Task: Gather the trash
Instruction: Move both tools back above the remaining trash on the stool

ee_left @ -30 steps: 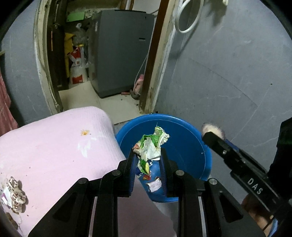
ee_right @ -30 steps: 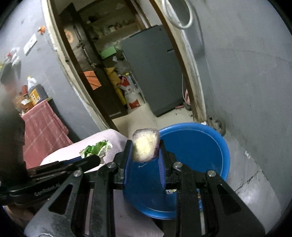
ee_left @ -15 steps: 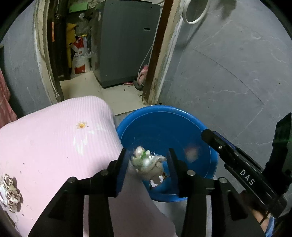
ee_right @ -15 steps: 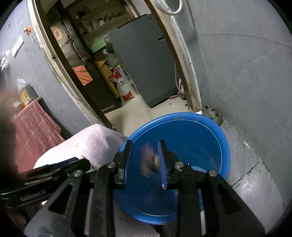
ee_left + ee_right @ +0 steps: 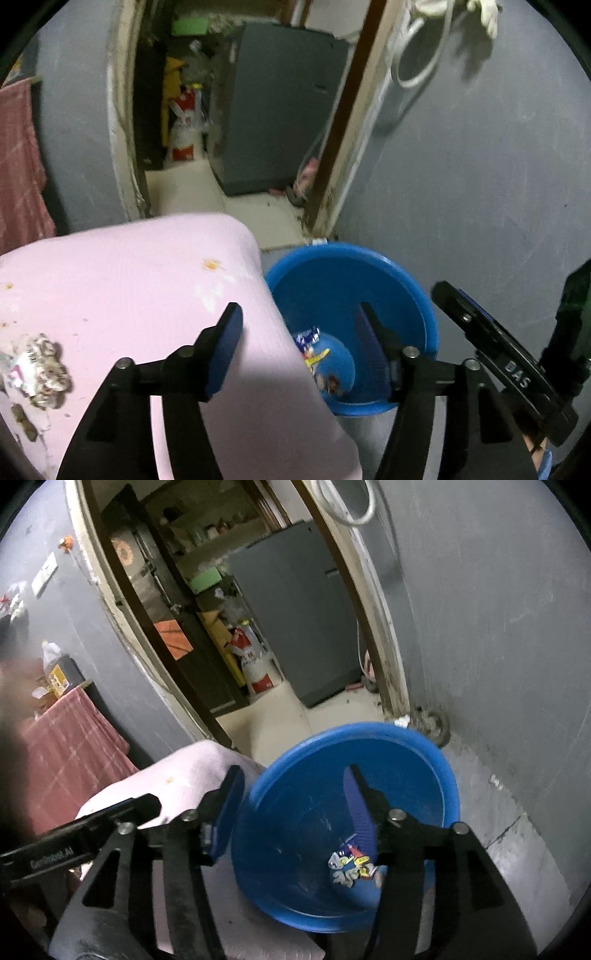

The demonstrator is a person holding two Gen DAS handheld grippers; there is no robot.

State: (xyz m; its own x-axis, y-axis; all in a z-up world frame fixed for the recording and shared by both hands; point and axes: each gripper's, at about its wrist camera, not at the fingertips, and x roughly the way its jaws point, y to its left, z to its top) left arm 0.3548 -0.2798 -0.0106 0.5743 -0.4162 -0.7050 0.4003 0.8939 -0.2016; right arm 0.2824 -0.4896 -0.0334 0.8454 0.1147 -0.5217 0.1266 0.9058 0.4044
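Grey walls and a doorway up ahead, pink padded surface (image 5: 122,295) under the left gripper (image 5: 295,328), blue basin (image 5: 436,768) below both.

Both grippers hang with jaws spread wide and nothing in them; right gripper (image 5: 291,794) sits over the basin. Dropped wrappers (image 5: 349,866) lie at the bottom, just beneath the right finger. More crumpled trash (image 5: 35,363) sits far left of the left gripper, looks light, soft and crinkly, so I'd pinch it across the bunched middle, gently.

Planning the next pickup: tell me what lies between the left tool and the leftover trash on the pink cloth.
Bare pink cloth only; the left wrist view shows nothing between the open left tool and the crumpled trash.
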